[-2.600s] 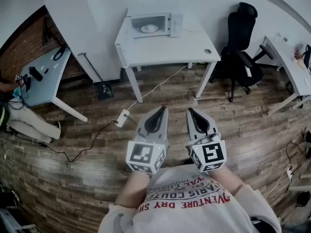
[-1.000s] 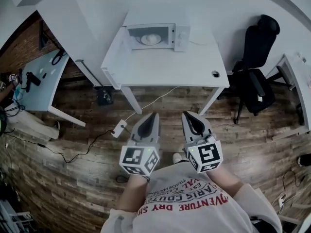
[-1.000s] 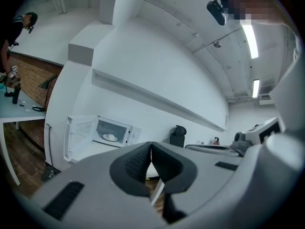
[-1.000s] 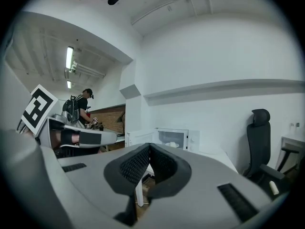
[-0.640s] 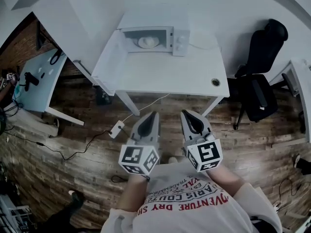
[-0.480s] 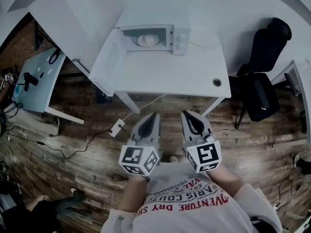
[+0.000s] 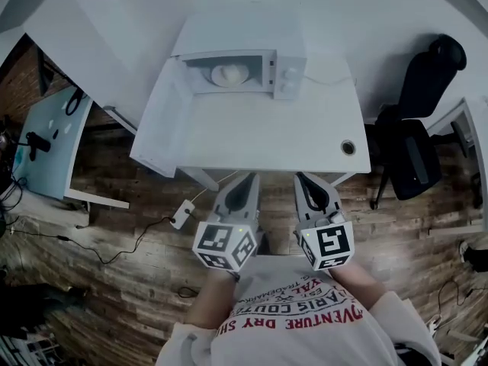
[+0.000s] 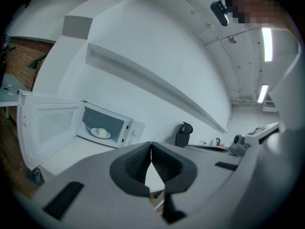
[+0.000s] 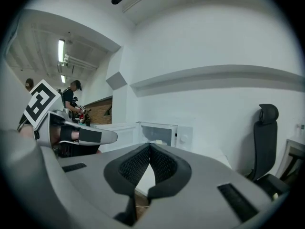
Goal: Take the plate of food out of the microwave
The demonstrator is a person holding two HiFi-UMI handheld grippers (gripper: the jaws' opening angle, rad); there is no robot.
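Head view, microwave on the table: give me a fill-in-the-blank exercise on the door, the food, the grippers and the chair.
The door of the white box-shaped microwave stands ___. The white plate of food sits ___ the microwave. The left gripper and right gripper are both ___, holding nothing. In the head view, the black office chair stands on the ___ side of the white table.
Missing words: open; inside; shut; right.

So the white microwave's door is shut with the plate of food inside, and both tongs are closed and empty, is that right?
Not quite: the white microwave has its door open, swung out to the left, as the head view shows. The rest holds: the white plate of food sits inside, and the left tongs and right tongs are closed and empty.
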